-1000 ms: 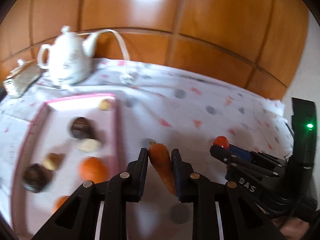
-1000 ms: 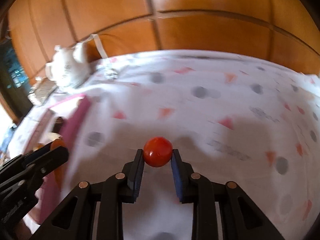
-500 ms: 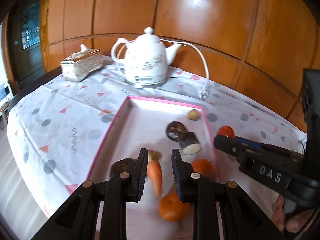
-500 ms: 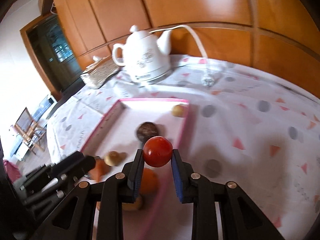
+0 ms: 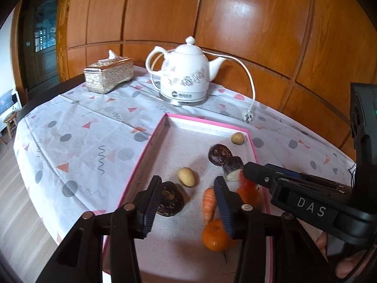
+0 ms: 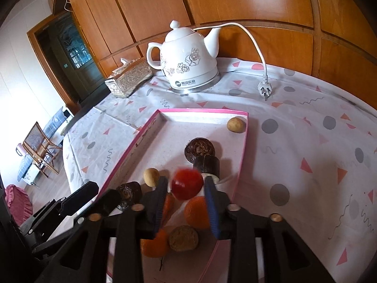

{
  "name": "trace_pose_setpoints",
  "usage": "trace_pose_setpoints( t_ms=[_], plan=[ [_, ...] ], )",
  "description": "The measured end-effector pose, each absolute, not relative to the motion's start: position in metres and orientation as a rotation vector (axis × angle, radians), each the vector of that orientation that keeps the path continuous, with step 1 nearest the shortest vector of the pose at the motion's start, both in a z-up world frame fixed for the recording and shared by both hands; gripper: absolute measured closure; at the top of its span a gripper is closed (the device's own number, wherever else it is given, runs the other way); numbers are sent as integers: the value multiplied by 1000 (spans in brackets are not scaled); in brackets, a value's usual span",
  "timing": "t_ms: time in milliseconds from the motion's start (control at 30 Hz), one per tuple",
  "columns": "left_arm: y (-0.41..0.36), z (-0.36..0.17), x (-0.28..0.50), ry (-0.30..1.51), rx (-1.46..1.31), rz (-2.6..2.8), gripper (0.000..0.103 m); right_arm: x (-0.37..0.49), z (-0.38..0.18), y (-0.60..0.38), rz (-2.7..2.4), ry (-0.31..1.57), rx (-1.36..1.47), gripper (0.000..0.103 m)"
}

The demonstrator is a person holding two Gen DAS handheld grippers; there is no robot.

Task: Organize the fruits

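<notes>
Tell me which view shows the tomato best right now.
The right wrist view: the tomato sits centre frame, blurred, between the right gripper's open fingers, over the tray. In the left wrist view, the tomato is only a red smear, mostly hidden behind the right gripper tip.

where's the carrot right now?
In the left wrist view the carrot lies in the pink tray, released, against the inner face of the open left gripper's right finger, with a mandarin at its near end.
</notes>
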State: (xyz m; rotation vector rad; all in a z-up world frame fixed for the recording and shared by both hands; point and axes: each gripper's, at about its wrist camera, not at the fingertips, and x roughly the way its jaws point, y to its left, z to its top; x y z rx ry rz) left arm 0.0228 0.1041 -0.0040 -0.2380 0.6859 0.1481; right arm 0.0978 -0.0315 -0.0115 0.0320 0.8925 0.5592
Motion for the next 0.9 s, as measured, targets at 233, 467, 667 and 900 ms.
trace_pose_setpoints(
  t_ms=[233,467,667,900],
  plan=[
    [106,6,13,658,-233,161,41,94,-7,-34,564,880,50,66],
    [101,14,5,635,-211,172,25,72,-4,-54,483,828,53,66],
    [91,17,0,629,-195,169,16,49,-8,-72,389,797,35,66],
    [81,17,-8,627,-185,172,2,25,-9,-83,320,755,-9,66]
  ],
)
